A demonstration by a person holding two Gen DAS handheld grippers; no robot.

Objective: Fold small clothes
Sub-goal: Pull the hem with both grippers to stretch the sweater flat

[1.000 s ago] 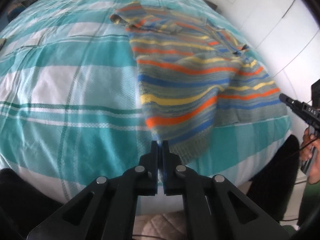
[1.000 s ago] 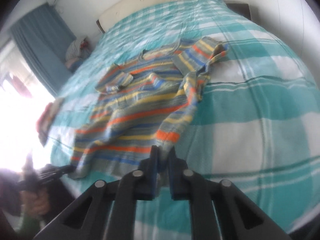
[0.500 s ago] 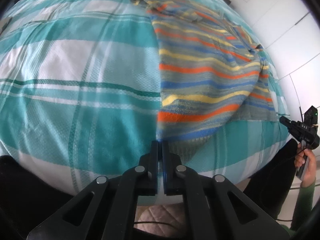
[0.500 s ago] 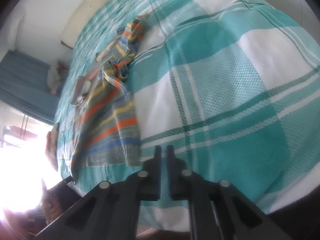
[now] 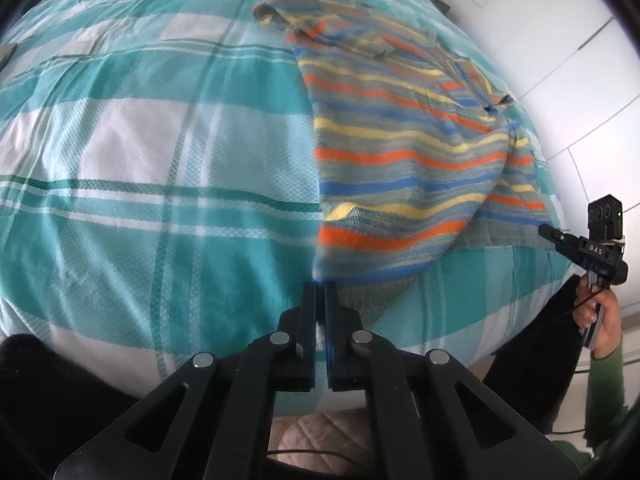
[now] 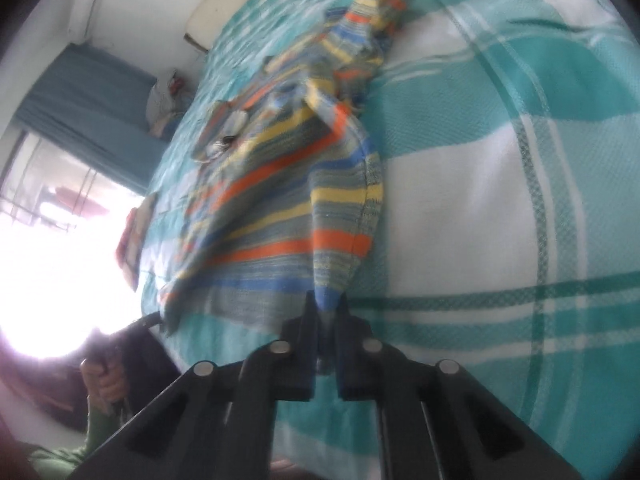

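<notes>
A striped sweater (image 5: 400, 152) in orange, yellow, blue and grey lies spread on a teal and white checked bed cover (image 5: 140, 160). My left gripper (image 5: 319, 292) is shut on one corner of its hem near the bed's edge. The right gripper (image 5: 550, 232) shows at the other hem corner, held by a hand (image 5: 604, 320) in a green sleeve. In the right wrist view the sweater (image 6: 288, 208) runs down into my right gripper (image 6: 326, 304), whose jaws are closing with the hem corner pinched between them. The left gripper (image 6: 150, 320) appears dark at the far corner.
White wardrobe doors (image 5: 560, 40) stand close beside the bed. A pale headboard cushion (image 6: 212, 12), a teal curtain (image 6: 80, 92) and a glaring window lie beyond. A flat reddish item (image 6: 134, 236) rests at the cover's (image 6: 480, 200) far edge.
My right gripper has dropped from beside the sweater onto its hem corner, and cloth now sits between its fingers. The left gripper has stayed shut at its corner.
</notes>
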